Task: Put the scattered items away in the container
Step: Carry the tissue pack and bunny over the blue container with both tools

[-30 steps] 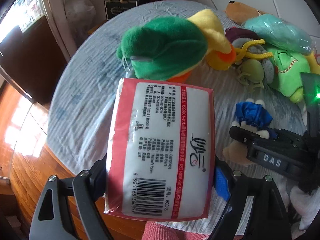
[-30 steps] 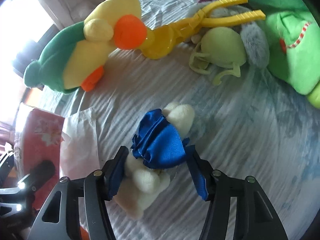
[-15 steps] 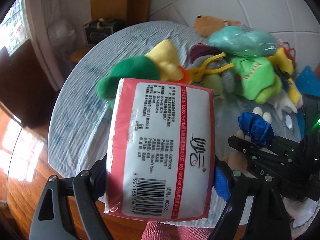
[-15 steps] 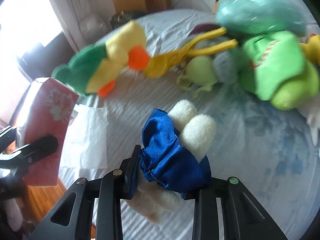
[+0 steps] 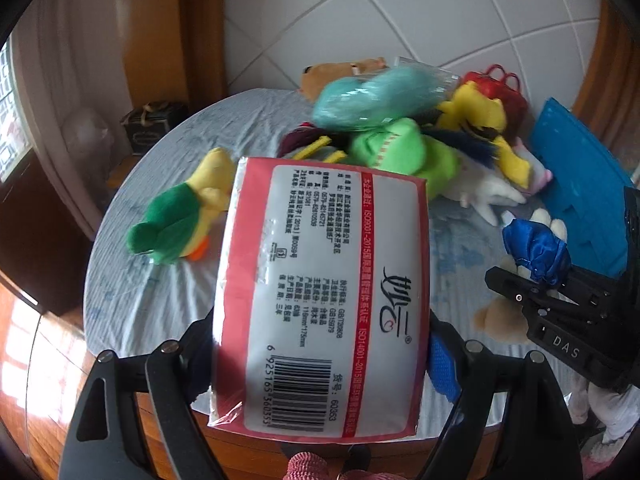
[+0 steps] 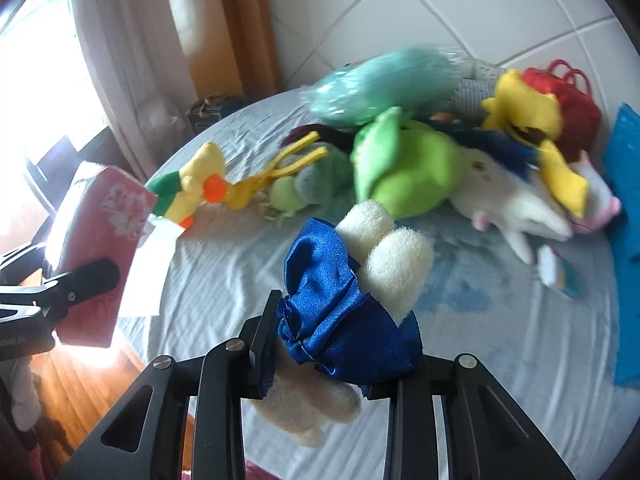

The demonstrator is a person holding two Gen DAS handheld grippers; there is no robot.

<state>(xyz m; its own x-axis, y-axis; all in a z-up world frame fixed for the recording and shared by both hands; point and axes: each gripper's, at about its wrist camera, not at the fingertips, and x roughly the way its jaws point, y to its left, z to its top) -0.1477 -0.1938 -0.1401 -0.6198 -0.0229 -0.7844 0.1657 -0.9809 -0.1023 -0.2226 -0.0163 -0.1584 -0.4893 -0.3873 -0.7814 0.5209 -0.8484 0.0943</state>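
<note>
**Both grippers loaded above the round tabletop**

The left gripper [image 5: 320,344] is clamped on a red and white tissue pack [image 5: 324,300], its fingers pressing the pack's two long sides. The pack is held off the surface, with its printed label and barcode facing the left wrist camera. In the right wrist view the same pack shows at the left edge, with a loose white tissue [image 6: 154,264] hanging from its flowered side.

The right gripper [image 6: 340,360] is closed tight on a small cream plush toy in a blue satin skirt [image 6: 340,304]. The toy's two cream legs point up and away from the fingers, and its body hangs below them, clear of the cloth.

A pale blue cloth covers the tabletop [image 5: 168,280]. On it lies a green and yellow plush duck [image 5: 180,216] on the left side, apart from the main heap. Further back a pile of soft toys lies touching one another: a teal one in clear wrap [image 5: 372,98], a bright green one [image 5: 404,152], a yellow one [image 5: 476,112] and a white one [image 6: 516,200]. A blue plastic container [image 5: 580,196] stands at the right edge of the tabletop, just beside the pile.
</note>
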